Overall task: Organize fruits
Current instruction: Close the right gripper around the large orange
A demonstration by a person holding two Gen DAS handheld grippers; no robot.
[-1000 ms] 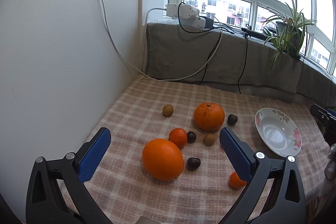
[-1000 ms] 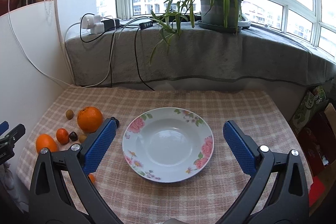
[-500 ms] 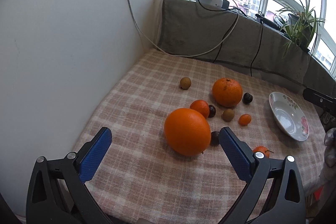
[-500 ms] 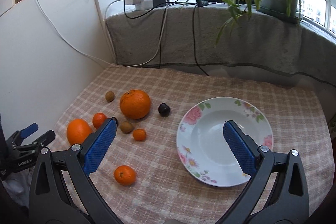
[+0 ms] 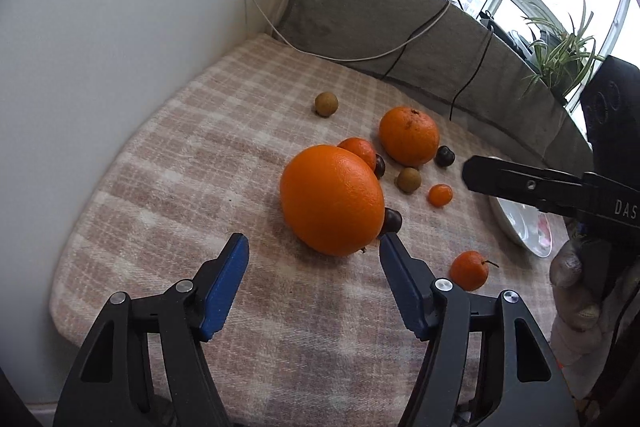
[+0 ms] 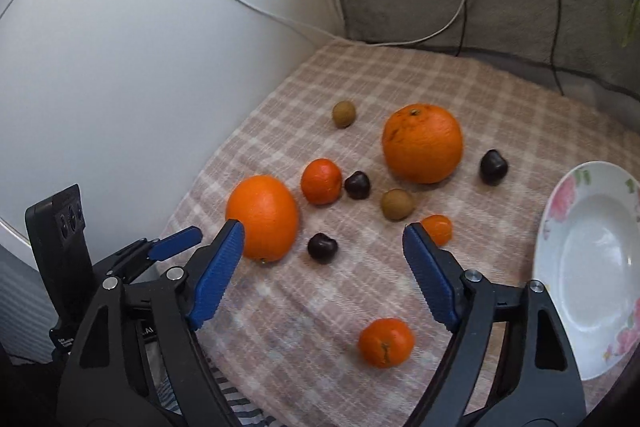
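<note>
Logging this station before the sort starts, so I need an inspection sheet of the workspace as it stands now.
Surface: checked cloth covers the table.
Job's things: two large oranges, three mandarins, three dark cherries, two brown longans, all loose on the cloth; floral plate holds no fruit.
Clutter: nothing seen.
Grippers: left gripper open, facing the near orange; right gripper open.
Cables: white and black cables hang over the grey ledge cover.
Surroundings: white wall, spider plant.

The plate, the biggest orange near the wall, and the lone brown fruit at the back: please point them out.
plate [image 6: 592, 267]: right wrist view, bare white centre.
biggest orange [image 5: 332, 199]: left wrist view, its front.
lone brown fruit [image 6: 344, 113]: right wrist view, its middle.
</note>
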